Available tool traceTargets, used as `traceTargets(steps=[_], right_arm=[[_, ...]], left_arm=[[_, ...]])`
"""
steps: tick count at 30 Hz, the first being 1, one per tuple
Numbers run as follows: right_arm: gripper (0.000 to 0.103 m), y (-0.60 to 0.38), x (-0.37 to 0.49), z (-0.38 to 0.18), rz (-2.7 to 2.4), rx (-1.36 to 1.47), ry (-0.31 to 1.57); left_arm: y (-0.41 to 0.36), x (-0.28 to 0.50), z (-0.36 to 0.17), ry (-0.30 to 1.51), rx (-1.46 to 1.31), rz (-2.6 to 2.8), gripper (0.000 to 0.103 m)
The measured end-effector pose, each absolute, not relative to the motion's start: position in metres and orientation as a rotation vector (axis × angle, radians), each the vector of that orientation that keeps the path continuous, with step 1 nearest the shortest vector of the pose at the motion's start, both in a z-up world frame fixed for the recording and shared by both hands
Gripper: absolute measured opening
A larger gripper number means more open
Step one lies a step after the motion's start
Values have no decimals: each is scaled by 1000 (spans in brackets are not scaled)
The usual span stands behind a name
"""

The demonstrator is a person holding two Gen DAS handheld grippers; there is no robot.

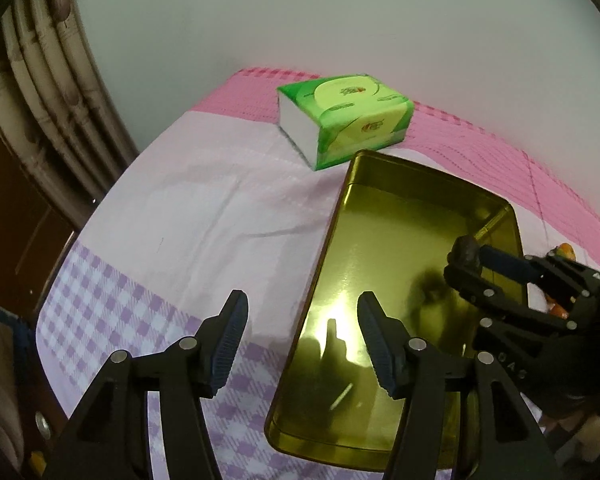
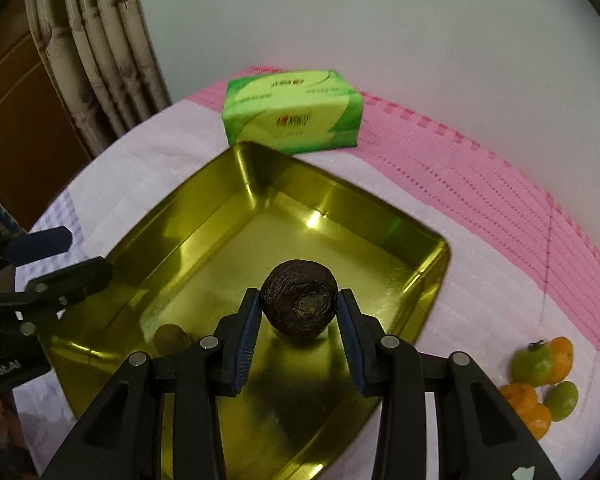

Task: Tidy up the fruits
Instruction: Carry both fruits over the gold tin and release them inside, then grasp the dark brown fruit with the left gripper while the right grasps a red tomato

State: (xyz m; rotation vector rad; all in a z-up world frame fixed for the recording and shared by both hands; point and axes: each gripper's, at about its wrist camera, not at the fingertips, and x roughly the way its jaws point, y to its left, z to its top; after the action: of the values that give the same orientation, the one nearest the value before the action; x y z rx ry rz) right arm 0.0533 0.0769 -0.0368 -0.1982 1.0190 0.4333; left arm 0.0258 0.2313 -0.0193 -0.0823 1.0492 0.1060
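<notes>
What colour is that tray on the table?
The tray is a shiny yellow-gold metal. It shows best in the right wrist view.

1 gold tray (image 2: 428,276), used here as the landmark. 1 dark wrinkled round fruit (image 2: 299,305) over the tray's middle. 1 small brownish round fruit (image 2: 171,338) inside the tray, near its left front corner; blurry, kind can't be told. 1 green tissue pack (image 2: 292,114) just behind the tray's far corner. Fruit pile on the cloth, right of the tray & apart from it: 2 green round fruits, one (image 2: 533,363) w/ a dark stem, one (image 2: 562,399) smaller; approx. 3 orange fruits (image 2: 520,396), bunched & overlapping, so exact no. unclear. 1 tablecloth (image 1: 188,208) under the tray. 2 grippers: left gripper (image 1: 302,338), right gripper (image 2: 299,332).
</notes>
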Motion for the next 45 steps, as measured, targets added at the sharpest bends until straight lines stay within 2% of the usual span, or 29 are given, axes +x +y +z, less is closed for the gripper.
traceTargets(steps=[12, 22, 31, 45], right_arm=[[38, 78, 47, -30, 452, -185, 998], [38, -31, 2, 18, 307, -89, 902], [38, -128, -35, -22, 137, -81, 1011], [38, -116, -22, -58, 211, -45, 1013]], left_arm=[[224, 24, -19, 1038, -62, 86, 58], [190, 13, -16, 1025, -5, 3, 60], [157, 4, -17, 1020, 50, -53, 61], [107, -15, -16, 1043, 48, -154, 62]])
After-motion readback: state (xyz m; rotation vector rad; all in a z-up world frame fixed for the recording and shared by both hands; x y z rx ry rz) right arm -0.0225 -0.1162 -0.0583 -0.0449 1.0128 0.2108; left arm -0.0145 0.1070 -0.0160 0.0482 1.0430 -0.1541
